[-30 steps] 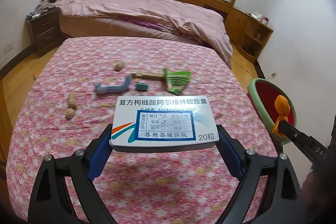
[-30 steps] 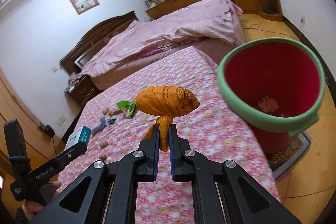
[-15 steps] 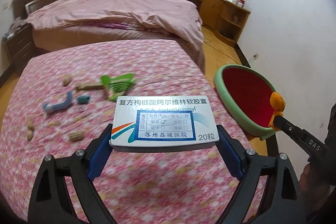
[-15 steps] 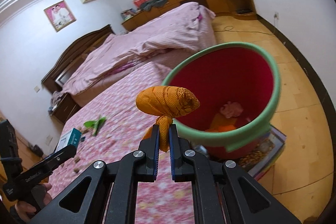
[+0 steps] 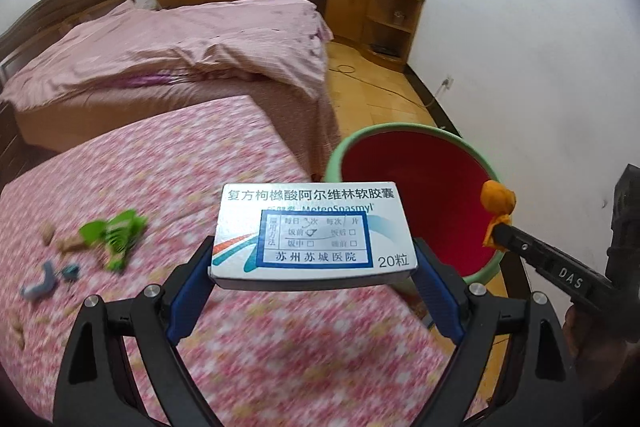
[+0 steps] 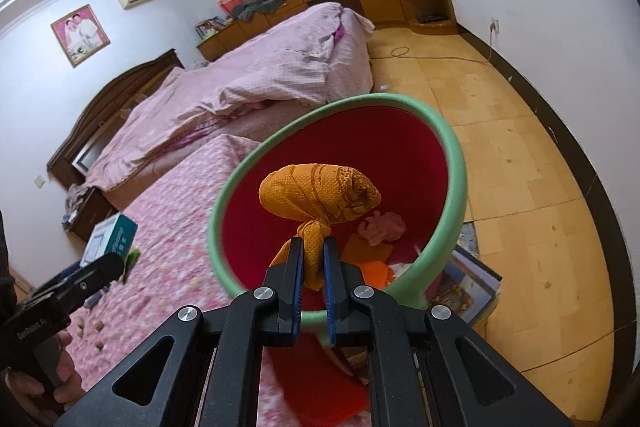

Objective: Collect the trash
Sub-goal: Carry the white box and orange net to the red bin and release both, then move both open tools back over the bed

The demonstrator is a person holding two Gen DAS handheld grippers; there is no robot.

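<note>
My left gripper [image 5: 312, 259] is shut on a white and blue medicine box [image 5: 312, 229], held above the pink floral bed [image 5: 160, 163] near its right edge. My right gripper [image 6: 312, 255] is shut on the knot of an orange mesh bundle [image 6: 320, 197], held over the mouth of the red bin with a green rim [image 6: 452, 147]. The bin also shows in the left wrist view [image 5: 416, 187], with the orange bundle [image 5: 498, 201] above its right rim. Pink and orange scraps [image 6: 380, 227] lie inside the bin.
Green wrapper [image 5: 116, 233], a blue-grey piece [image 5: 40, 285] and small nutshell bits [image 5: 48, 233] lie on the floral bed. A second bed with a pink quilt [image 5: 192, 47] stands behind. Wooden cabinets [image 5: 360, 3] line the far wall. A framed picture [image 6: 468, 287] lies under the bin.
Both grippers have swung right, off the bed toward the bin. The orange bundle now hangs over the bin's mouth. The box has come close to the bin's left rim.
</note>
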